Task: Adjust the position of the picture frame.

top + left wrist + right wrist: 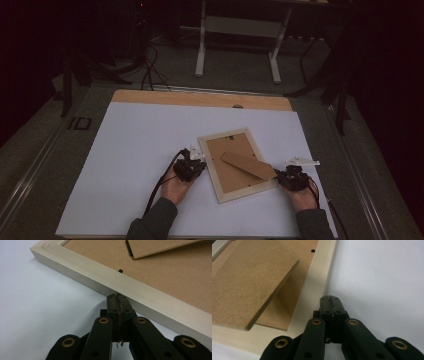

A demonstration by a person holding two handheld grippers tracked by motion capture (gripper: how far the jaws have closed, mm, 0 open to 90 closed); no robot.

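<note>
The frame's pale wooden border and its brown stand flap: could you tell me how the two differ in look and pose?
The wooden border is pale cream and lies flat on the white table, while the stand flap is brown fibreboard and rises at a tilt. The border forms a rectangle around the backing; the flap is one slanted strip that overhangs the border near the right gripper. Both belong to the face-down frame.

A pale wooden picture frame [216,178] is lying face down and slightly askew on the white table [130,165], its brown backing showing and its stand flap [248,165] sticking up at a tilt
</note>
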